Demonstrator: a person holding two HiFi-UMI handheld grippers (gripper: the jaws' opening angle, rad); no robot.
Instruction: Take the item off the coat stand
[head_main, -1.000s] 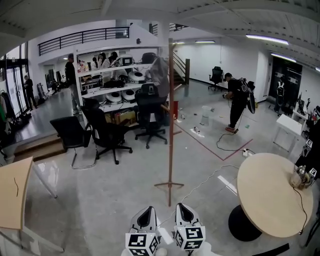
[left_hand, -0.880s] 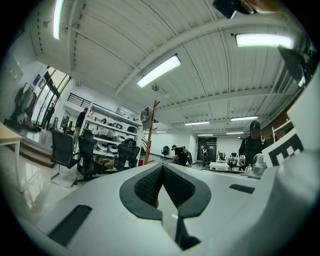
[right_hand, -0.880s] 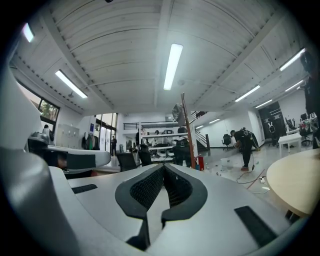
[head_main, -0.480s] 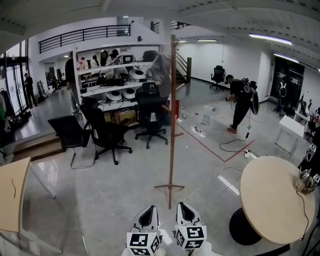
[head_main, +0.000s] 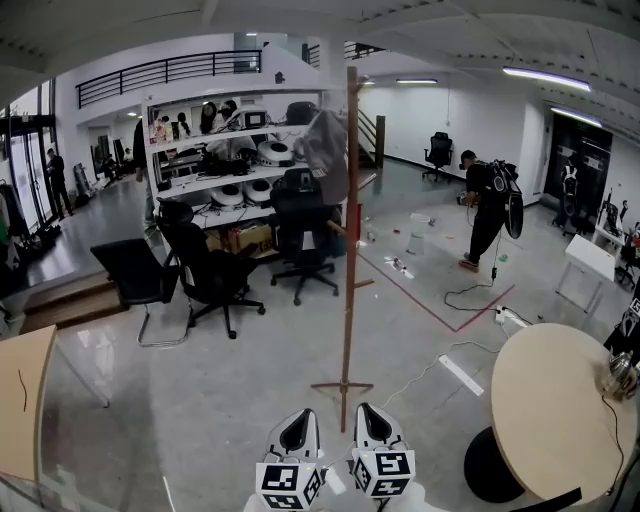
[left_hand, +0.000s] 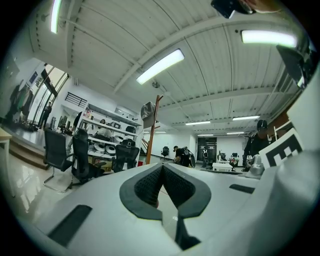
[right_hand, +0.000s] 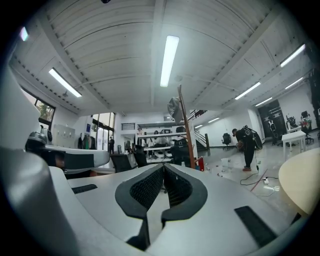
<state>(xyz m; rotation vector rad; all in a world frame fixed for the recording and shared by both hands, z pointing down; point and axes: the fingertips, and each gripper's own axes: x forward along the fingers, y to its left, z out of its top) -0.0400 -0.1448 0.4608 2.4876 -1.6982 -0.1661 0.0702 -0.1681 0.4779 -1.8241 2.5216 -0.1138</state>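
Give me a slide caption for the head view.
Left tool and right tool, both shut, face a wooden coat stand with a grey garment near its top.

The coat stand (head_main: 349, 230) is a thin, reddish-brown wooden pole. It stands upright on a small cross-shaped foot on the grey floor (head_main: 230, 400), out in the open and away from the walls. Short pegs jut from it lower down. Near its top hangs a grey garment (head_main: 325, 140), limp, draped on the pole's left side in the head view.
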